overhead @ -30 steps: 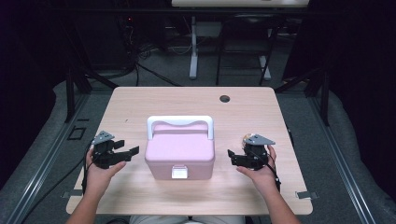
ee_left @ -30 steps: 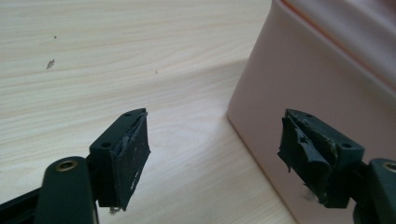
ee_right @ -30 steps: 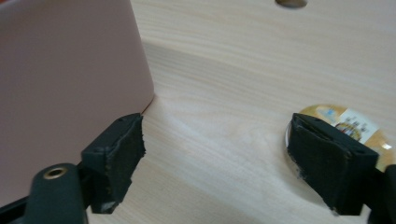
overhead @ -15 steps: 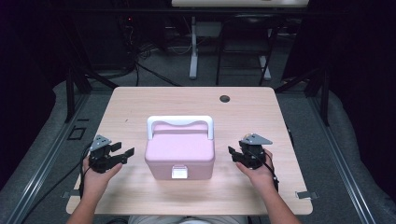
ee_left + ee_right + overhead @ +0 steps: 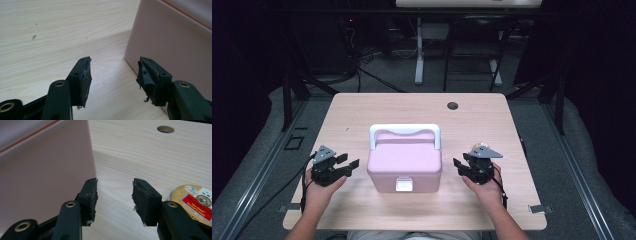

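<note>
The pink box (image 5: pixel 404 162) sits in the middle of the desk (image 5: pixel 362 110), a little toward my near edge, its lid shut, a white handle (image 5: pixel 405 131) folded flat toward the far side and a white latch (image 5: pixel 404 185) on the face toward me. My left claw (image 5: pixel 346 164) hovers just beside the box's left wall, pointing at it; in the left gripper view the pink wall (image 5: pixel 172 45) stands close behind the right-hand finger (image 5: pixel 150 75), with bare wood between the jaws. Those jaws have just been closing, yet they stand apart and grip nothing. My right claw (image 5: pixel 458 165) faces the box's right wall from the other side, near it but not touching; in the right gripper view that wall (image 5: pixel 45 177) rises beside the left-hand finger (image 5: pixel 90 192). Its jaws have just been closing too, and remain parted over empty desk. A round yellow-and-red tin (image 5: pixel 193 202) lies just beside my right claw. Toward the far right corner there is a round hole (image 5: pixel 453 106) in the desk.
</note>
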### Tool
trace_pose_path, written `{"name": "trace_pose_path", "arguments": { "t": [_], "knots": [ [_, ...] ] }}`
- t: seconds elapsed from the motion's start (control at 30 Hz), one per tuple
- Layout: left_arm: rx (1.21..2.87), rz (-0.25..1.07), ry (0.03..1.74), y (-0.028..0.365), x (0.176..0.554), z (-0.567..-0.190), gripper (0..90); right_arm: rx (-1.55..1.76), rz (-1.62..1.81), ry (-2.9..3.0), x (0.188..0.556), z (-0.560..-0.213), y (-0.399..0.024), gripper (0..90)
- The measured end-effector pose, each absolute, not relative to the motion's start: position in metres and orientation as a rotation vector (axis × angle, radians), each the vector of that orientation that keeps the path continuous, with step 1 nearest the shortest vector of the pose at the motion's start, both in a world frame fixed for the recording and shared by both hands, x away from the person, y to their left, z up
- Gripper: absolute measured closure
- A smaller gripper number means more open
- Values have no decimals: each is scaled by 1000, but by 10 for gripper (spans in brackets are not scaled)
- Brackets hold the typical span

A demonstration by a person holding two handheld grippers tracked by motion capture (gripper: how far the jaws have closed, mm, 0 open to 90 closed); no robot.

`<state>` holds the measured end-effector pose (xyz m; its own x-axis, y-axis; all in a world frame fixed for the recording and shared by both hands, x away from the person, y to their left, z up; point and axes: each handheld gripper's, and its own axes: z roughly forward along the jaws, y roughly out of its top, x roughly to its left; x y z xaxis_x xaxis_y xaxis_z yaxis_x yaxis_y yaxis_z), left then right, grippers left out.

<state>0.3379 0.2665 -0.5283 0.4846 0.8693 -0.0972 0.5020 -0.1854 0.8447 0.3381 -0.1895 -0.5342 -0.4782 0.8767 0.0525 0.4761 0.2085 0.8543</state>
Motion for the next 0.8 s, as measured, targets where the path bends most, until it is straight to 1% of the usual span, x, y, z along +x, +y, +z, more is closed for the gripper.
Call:
{"name": "trace_pose_path", "arguments": {
  "t": [0.13, 0.33, 0.43, 0.7, 0.8],
  "knots": [
    [1833, 491, 1127, 260, 338, -528, 460, 1241, 1221, 2064, 336, -535, -179, 543],
    [1802, 416, 1106, 253, 337, -528, 556, 1236, 1256, 2085, 334, -534, -170, 624],
    [1830, 412, 1090, 248, 335, -528, 587, 1235, 1277, 2094, 333, -534, -168, 649],
    [1856, 387, 1065, 240, 334, -529, 668, 1211, 1296, 2135, 332, -535, -160, 681],
    [1866, 370, 1044, 237, 334, -528, 693, 1197, 1288, 2148, 331, -535, -158, 716]
  ]
}}
